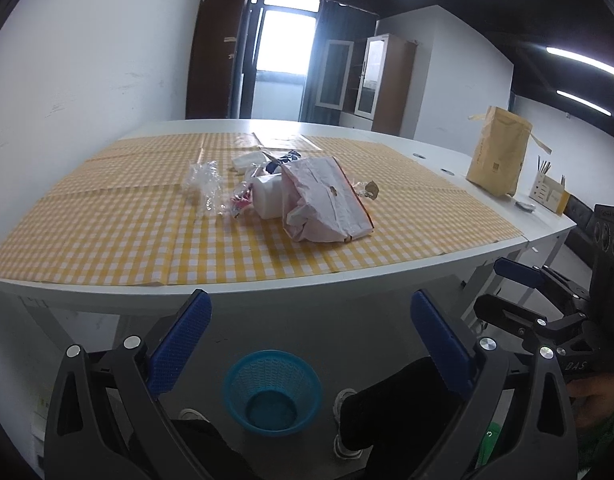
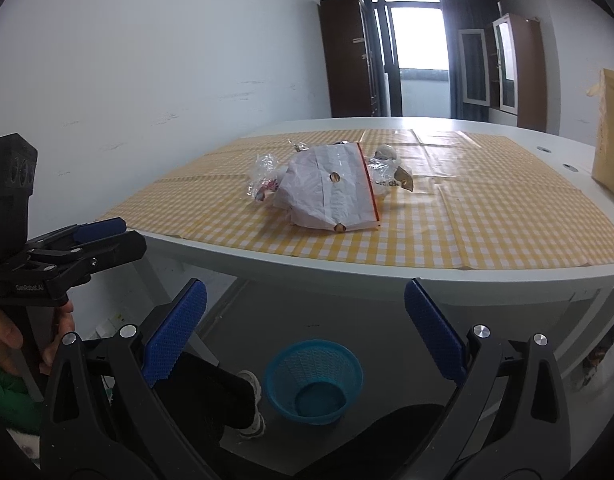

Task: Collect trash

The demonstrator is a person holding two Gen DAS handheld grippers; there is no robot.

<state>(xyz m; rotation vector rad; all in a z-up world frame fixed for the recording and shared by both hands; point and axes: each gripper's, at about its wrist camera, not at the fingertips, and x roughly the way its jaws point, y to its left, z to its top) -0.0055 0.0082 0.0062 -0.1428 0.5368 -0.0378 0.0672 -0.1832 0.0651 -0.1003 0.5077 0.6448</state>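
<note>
We hold both tools back from the table edge, low and level with it, so each camera takes in the whole job at once. Our left gripper (image 1: 311,336) has its 2 blue pads spread wide with nothing between them, and our right gripper (image 2: 305,328) is spread the same way, also empty. In the left view the right tool shows off to the right side, gripped by a hand (image 1: 593,396).

The trash sits ahead of and above both grippers, bunched in 1 heap near the middle of the checked tablecloth (image 1: 107,216). Nearest to us is a crumpled white bag with a red strip (image 2: 331,188), lying slumped over the rest. To its left from the left gripper are a white cup-like container (image 1: 269,196), some clear crinkled plastic (image 1: 205,182) and a small red-printed wrapper (image 1: 239,202). Behind and to the right lie more scraps (image 2: 391,172); we cannot make out what they are, perhaps foil and film.

Directly below and between the fingers of each gripper, on the floor under the table, stands the blue mesh basket (image 1: 272,390), apparently empty and open upward, close to the person's shoes. We judge it is placed there so each piece can be carried back off the table edge and dropped straight down.

Nothing is collected yet. A brown paper bag (image 1: 497,152) stands far right, well apart from the heap.
</note>
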